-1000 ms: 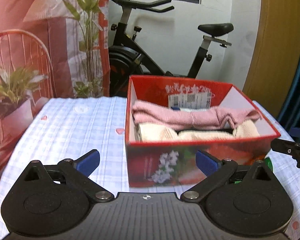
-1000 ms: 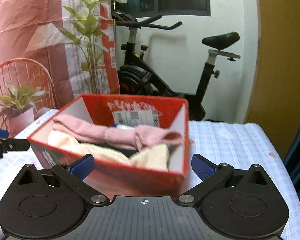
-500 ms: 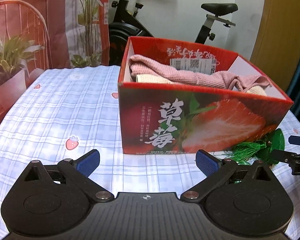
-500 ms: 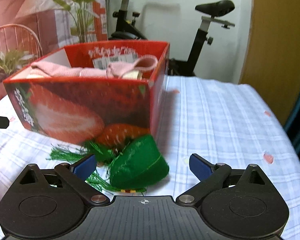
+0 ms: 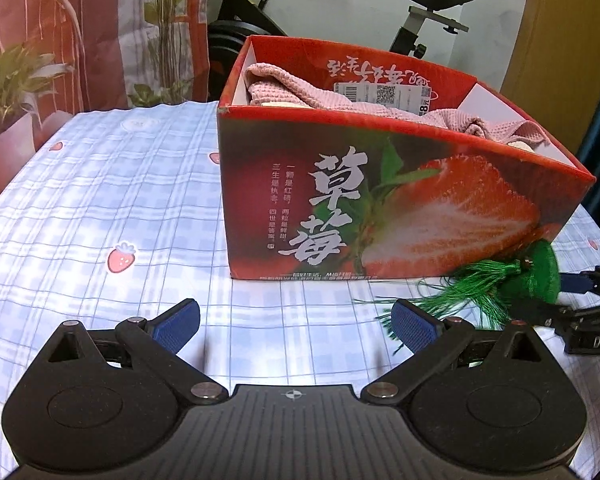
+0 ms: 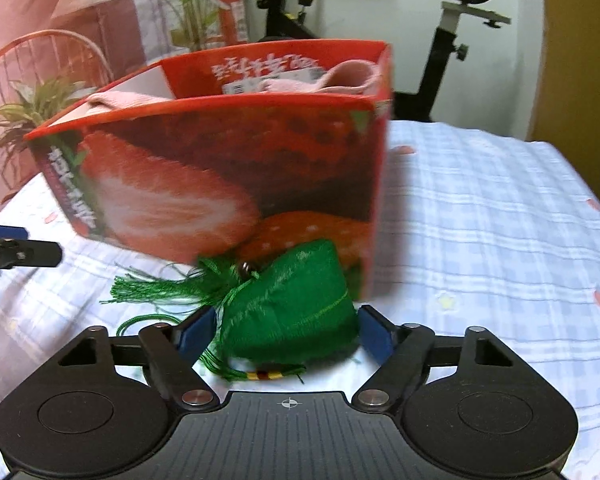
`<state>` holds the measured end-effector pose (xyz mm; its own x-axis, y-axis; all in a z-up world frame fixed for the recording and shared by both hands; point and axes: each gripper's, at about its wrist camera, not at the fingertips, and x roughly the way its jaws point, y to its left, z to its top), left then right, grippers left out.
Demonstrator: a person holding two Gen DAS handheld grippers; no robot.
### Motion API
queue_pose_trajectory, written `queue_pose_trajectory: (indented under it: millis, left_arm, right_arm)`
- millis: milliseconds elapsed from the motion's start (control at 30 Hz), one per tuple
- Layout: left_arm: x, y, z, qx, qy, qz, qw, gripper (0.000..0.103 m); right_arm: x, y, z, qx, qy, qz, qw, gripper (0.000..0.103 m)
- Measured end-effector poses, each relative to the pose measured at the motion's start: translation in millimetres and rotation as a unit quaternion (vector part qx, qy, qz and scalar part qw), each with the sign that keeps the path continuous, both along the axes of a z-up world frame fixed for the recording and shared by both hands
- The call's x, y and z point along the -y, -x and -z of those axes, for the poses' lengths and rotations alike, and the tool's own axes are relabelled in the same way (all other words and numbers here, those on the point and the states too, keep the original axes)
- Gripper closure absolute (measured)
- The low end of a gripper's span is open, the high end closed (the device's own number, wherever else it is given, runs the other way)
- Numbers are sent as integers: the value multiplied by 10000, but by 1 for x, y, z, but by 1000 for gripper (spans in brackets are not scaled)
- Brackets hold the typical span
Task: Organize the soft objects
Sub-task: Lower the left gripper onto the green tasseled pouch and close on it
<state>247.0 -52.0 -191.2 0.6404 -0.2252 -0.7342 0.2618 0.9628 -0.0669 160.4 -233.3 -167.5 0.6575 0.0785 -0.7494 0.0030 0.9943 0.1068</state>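
Both grippers lowered | right gripper point(image 6: 287, 334) fingers closing around green tasselled pouch point(image 6: 296, 300) | left gripper point(image 5: 296, 322) wide

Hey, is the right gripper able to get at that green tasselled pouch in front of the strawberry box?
Probably yes. The green pouch already sits between the right tongs, which are closing around it. Nothing lies between them, and the strawberry box stands just behind it.
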Motion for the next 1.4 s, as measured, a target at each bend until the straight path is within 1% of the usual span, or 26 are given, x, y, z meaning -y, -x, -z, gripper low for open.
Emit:
queue_pose_trajectory:
  millis: [133,333,433,533,600,733,767,900,1100,1233,1400]
  left_arm:
    - [-8,2,1,-40,80,-94,9999,0]
    - [-26,6,2,-89,156,-282,9994,0]
    - [-37,9,2,-126,221,-399,9989,1]
    - [-45,12,2,-148,278,-489,9983,1]
    - [-48,13,3,-162,314,-515,9980,1]
    - [-48,15,5,-193,398,-542,9976,1]
    - [-47,15,5,-197,435,-538,9974,1]
    - [-41,17,4,-187,509,-487,9973,2]
    - [-34,20,2,-149,620,-439,9970,3]
    - [-29,23,2,-153,699,-400,9966,5]
    - [-25,28,3,-186,803,-344,9960,9]
  right_arm:
    - [-23,-2,1,-35,-81,-186,9998,29]
    - [-68,-6,4,-123,-134,-470,9987,29]
    - [-84,-9,6,-80,-189,-489,9986,27]
    - [-97,-11,6,-48,-144,-511,9986,26]
    - [-102,-11,6,-41,-91,-553,9984,23]
    - [-101,-3,6,1,92,-467,9989,18]
    - [-98,-1,6,31,95,-406,9991,16]
    - [-84,11,7,177,76,-162,9997,14]
    - [-61,24,9,430,-270,263,9984,14]
    - [-60,26,10,487,-270,218,9982,14]
    - [-68,34,8,678,-148,-31,9976,15]
